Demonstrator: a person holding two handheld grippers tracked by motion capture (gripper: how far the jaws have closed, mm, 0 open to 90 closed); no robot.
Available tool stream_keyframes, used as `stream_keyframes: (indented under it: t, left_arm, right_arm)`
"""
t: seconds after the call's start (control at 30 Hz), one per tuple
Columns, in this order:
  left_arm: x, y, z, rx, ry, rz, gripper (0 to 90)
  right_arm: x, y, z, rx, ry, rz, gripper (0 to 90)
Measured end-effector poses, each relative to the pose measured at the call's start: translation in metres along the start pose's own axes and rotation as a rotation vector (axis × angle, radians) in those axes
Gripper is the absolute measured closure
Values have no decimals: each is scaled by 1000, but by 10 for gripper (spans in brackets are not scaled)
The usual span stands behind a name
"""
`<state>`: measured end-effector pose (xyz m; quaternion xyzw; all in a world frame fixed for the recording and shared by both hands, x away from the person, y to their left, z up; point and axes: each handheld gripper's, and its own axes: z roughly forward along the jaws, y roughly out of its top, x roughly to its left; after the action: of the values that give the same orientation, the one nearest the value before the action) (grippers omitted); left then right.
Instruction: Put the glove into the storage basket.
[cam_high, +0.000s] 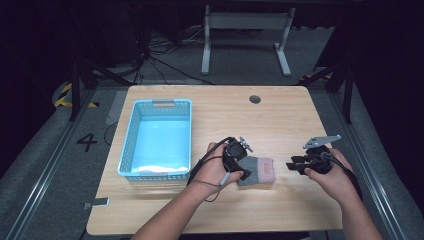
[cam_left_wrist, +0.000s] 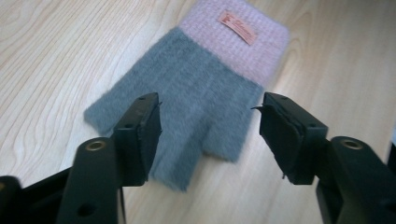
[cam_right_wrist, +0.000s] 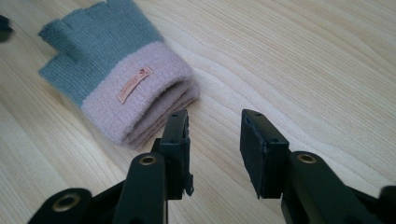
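— Two grippers, both with jaws apart and empty: left gripper (cam_high: 245, 172) at the glove (cam_high: 260, 170), right gripper (cam_high: 295, 165) just right of it.
— And farther off?
— A blue basket (cam_high: 131, 145) (far left) on the table (cam_high: 280, 120).

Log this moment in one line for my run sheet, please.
left tongs: open, above grey-and-pink knitted fingerless gloves | right tongs: open, beside pink cuffs | gloves flat on wooden table | light blue plastic basket: apart, left
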<state>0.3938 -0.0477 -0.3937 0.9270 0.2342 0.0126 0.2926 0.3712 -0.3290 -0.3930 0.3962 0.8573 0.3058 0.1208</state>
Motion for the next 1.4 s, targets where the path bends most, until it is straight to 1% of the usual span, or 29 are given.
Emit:
stream_keyframes:
  t: [0.07,0.1,0.13,0.2,0.27,0.37,0.43,0.47,0.5,0.6,0.73,0.83,0.97,1.03,1.17,1.27,1.33,1.4]
  left_arm:
    - [3,3,9,17,-5,4,371]
    - [4,4,14,33,-5,12,373]
    - [5,5,19,37,0,20,373]
    - [8,7,27,53,-3,7,368]
    - [10,7,32,45,4,-6,351]
    - [11,7,39,48,24,-21,323]
    - [12,7,44,62,28,-26,309]
    - [11,7,47,64,30,-35,294]
    - [11,7,49,66,29,-30,288]
    - [9,7,52,73,47,-18,266]
    - [3,7,57,84,87,8,260]
    - [1,8,57,97,102,0,269]
    - [-3,9,57,114,123,-6,325]
    - [-5,10,57,120,129,-16,360]
    - [-10,11,57,127,143,-16,427]
    - [-13,11,56,119,139,-7,561]
    - [-12,10,55,111,131,-10,622]
    - [-9,9,54,101,117,-19,659]
  right_arm:
    - [0,0,0,-3,4,8,624]
    - [-1,-1,0,-4,10,12,623]
    - [-1,-1,1,-2,15,13,622]
    - [-1,-1,2,1,27,14,622]
    - [-2,-1,3,0,41,18,621]
    - [-2,-1,3,-6,43,18,618]
    - [-3,-1,2,-13,45,19,616]
    - [-3,-1,1,-16,45,18,615]
    - [-3,0,1,-17,48,19,614]
    - [-2,-1,2,-16,48,17,609]
    - [-2,-1,1,-16,49,18,607]
    - [-2,-1,1,-16,51,20,606]
    - [-2,-2,2,-17,52,21,601]
    - [-3,-2,2,-19,52,20,599]
    - [-3,0,3,-22,53,16,602]
    - [-2,1,3,-23,57,11,607]
    - [-2,2,4,-22,59,9,608]
    - [-2,3,4,-22,61,9,610]
